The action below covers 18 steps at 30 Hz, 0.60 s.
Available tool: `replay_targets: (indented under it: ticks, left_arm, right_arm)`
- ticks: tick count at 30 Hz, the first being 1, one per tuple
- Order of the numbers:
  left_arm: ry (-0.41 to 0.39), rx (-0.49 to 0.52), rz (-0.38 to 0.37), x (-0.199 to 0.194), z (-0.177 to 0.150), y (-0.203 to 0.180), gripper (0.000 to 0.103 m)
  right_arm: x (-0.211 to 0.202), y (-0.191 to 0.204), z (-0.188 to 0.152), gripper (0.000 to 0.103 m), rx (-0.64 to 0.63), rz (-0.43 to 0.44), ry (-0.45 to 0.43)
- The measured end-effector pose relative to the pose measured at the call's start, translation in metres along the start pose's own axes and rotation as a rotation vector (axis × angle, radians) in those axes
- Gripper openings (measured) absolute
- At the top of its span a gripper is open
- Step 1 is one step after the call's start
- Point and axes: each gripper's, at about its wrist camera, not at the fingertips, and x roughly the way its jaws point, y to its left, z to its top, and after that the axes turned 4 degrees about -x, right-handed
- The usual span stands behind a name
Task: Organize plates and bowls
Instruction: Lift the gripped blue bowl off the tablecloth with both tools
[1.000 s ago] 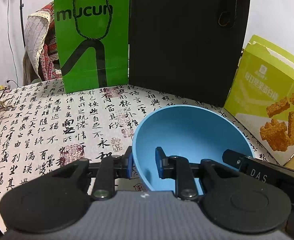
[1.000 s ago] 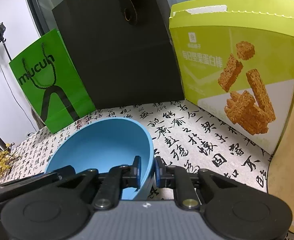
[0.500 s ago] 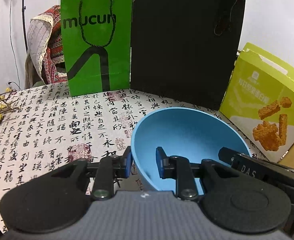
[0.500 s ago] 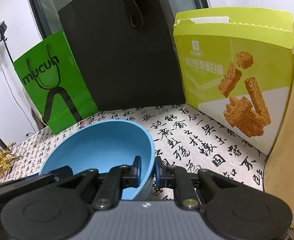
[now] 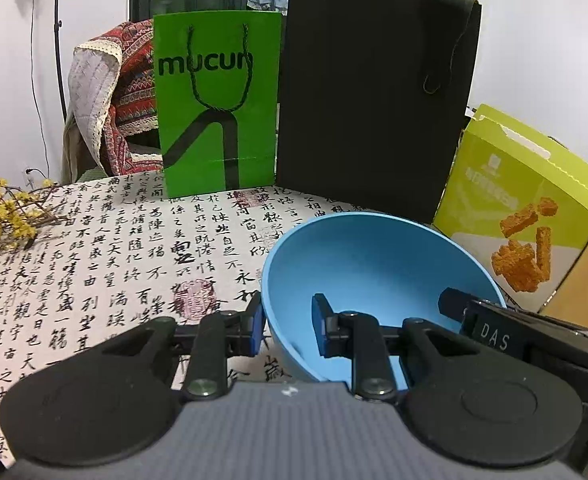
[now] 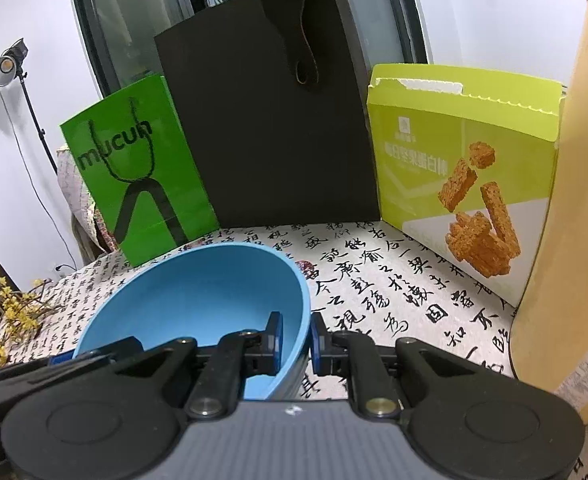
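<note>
Left gripper [image 5: 285,330] and right gripper [image 6: 296,338] each clamp opposite rims of the round blue plastic bowl [image 5: 374,264]. Two-point grip likely keeps it level for carrying.

Two black handheld grippers with blue pads

Left gripper [image 5: 287,326] and right gripper [image 6: 296,336]: black linkage arms, silver screws, round black discs, ribbed grey body behind; one bears "DAS" lettering.

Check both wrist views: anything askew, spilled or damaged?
Nothing spilled or broken. The bowl is tilted rather than level, with the left gripper and right gripper each clamped on its rim from opposite sides. The snack box has its top torn open. The bags stand upright.
</note>
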Motion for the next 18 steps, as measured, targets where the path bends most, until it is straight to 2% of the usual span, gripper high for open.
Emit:
replay_targets:
  ticks: [18]
  left_arm:
    - [-0.029, -0.013, 0.014, -0.058, -0.016, 0.032, 0.024]
  right_arm:
    - [-0.047, 0.039, -0.020, 0.014, -0.044, 0.015, -0.021]
